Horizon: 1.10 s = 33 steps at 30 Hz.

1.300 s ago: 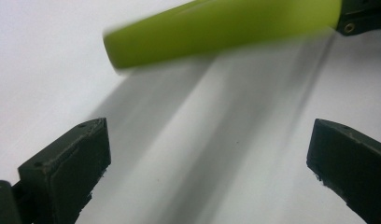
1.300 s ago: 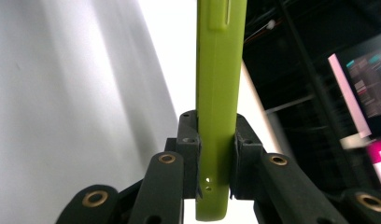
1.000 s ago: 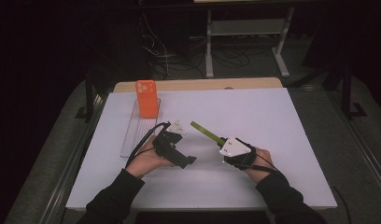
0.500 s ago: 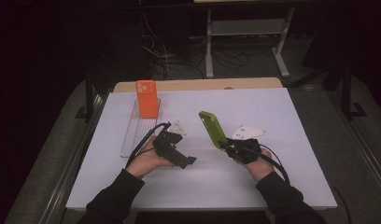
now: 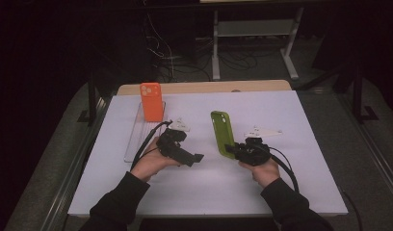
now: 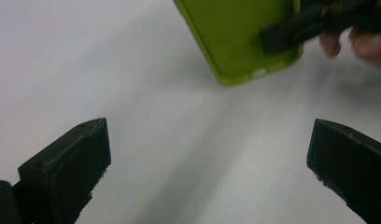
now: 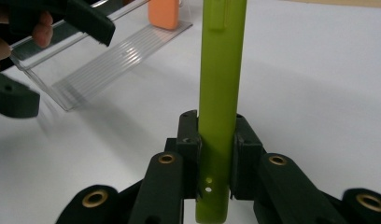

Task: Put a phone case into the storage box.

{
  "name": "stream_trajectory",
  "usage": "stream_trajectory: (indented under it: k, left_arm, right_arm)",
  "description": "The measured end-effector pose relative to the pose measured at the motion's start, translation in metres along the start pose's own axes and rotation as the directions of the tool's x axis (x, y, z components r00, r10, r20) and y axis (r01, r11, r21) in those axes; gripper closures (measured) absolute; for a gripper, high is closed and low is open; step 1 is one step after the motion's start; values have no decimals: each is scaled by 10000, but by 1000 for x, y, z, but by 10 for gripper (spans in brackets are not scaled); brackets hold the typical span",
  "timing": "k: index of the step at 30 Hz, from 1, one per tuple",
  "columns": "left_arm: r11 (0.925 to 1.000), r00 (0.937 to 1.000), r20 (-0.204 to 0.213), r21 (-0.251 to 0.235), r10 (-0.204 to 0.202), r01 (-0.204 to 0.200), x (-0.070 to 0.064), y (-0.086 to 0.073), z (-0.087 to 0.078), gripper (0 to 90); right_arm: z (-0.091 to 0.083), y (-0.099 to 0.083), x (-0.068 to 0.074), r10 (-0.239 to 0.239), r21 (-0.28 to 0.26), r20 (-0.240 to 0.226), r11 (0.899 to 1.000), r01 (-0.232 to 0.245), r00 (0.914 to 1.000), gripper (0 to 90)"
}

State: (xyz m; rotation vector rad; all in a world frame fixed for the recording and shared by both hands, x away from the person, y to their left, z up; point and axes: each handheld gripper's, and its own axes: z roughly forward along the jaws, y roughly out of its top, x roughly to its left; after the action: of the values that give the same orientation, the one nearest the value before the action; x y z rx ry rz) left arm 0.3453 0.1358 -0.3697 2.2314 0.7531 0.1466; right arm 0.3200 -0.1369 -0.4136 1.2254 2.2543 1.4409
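Since a second ago the green phone case (image 5: 222,134) has swung from lying flat and low, pointing toward the far edge of the bench (image 5: 310,192), to standing nearly upright on its short end, and the right tongs (image 5: 231,147) have turned with it; the left tongs (image 5: 197,157) have hardly shifted. Now the right tongs are clamped on the lower part of the green phone case, one jaw pressed against each broad face, as the right gripper view shows with the case (image 7: 220,93) rising straight up between the jaws. The case sits near the middle of the bench, a little toward the near edge, with its open inner side facing the left tongs. The left tongs are spread wide and hold nothing; in the left gripper view their two black jaws stand far apart over bare white bench surface (image 6: 132,93), with the bottom corner of the green case (image 6: 235,42) ahead of them and apart from them. A clear plastic tray (image 5: 137,139) lies toward the left edge of the bench, and an orange phone case (image 5: 151,102) stands upright at the tray's far end, well apart from the green one. The left hand (image 5: 149,163) rests just beside the tray's near end, and the right hand (image 5: 264,171) is toward the near edge behind its tongs.
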Motion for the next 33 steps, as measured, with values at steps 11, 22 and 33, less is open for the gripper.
stream_trajectory:
  k: [11, 22, 33]
  left_arm:
    - [9990, 9990, 259, -244, -378, 384, 6, 24, -3, 0]
    - [9972, 9980, 415, -552, -475, 497, 9, 43, 3, 0]
    - [9901, 9933, 722, -1014, -902, 973, 8, 53, 11, 0]
  right_arm:
    - [4, 0, 10, -163, -125, -25, 9998, 163, 9999, 759]
    - [8, 1, 27, -237, -469, -197, 9986, 228, 9995, 760]
    - [11, 1, 36, -357, -643, -220, 9973, 342, 9991, 760]
